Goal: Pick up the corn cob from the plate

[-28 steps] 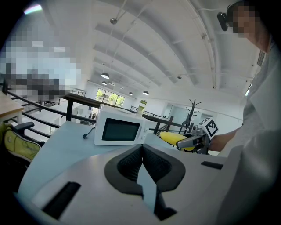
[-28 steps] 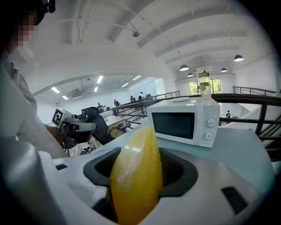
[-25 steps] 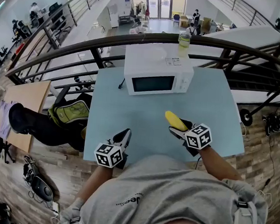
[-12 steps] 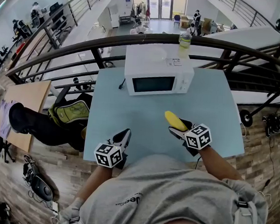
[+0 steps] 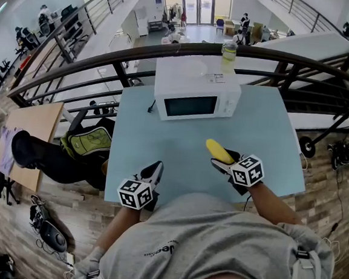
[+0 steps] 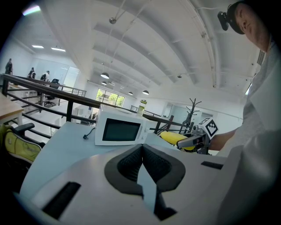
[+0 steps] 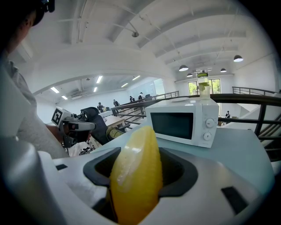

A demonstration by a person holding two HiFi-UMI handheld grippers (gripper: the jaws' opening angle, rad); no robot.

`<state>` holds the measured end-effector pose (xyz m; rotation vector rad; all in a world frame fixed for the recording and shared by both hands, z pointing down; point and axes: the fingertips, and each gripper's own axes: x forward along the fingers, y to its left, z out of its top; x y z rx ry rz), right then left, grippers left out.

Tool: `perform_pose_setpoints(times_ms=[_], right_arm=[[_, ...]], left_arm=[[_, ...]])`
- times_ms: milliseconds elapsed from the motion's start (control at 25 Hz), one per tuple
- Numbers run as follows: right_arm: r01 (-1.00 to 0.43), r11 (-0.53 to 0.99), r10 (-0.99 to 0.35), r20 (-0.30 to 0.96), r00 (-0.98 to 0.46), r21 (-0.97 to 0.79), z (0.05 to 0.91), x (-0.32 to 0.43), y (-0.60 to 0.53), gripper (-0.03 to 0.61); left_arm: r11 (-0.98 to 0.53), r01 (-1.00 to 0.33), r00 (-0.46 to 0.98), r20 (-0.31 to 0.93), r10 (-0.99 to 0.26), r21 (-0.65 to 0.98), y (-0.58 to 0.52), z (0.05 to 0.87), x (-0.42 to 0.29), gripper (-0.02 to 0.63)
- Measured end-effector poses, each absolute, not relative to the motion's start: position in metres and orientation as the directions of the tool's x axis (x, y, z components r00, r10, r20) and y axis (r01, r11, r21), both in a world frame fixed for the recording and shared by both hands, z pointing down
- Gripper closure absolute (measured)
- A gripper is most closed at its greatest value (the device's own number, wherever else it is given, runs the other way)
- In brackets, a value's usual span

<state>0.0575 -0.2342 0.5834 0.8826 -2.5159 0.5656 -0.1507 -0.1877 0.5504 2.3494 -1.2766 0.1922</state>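
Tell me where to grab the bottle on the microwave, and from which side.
Grip the bottle round its middle, below the cap, coming in level from the table's near side over the microwave. It stands upright, so tongs closing across its round body should hold it steady. The left tongs are empty; the right tongs hold the corn cob.

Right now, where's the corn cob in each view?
Head view: right of centre, the corn cob sits in the right gripper.
Left gripper view: corn cob right of centre, right of the microwave.
Right gripper view: corn cob at bottom centre, between the fingers.
Shared landmark: the microwave.
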Motion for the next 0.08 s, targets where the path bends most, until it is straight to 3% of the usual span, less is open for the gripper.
perform_pose_setpoints(times_ms=[80], right_arm=[[-0.656, 0.716, -0.488, 0.501, -0.715, -0.238, 0.5829, 0.0586, -0.2332, 0.305]], left_arm=[[-0.464, -0.823, 0.56, 0.333, -0.759, 0.327, -0.1869, 0.5503, -0.1491, 0.595]])
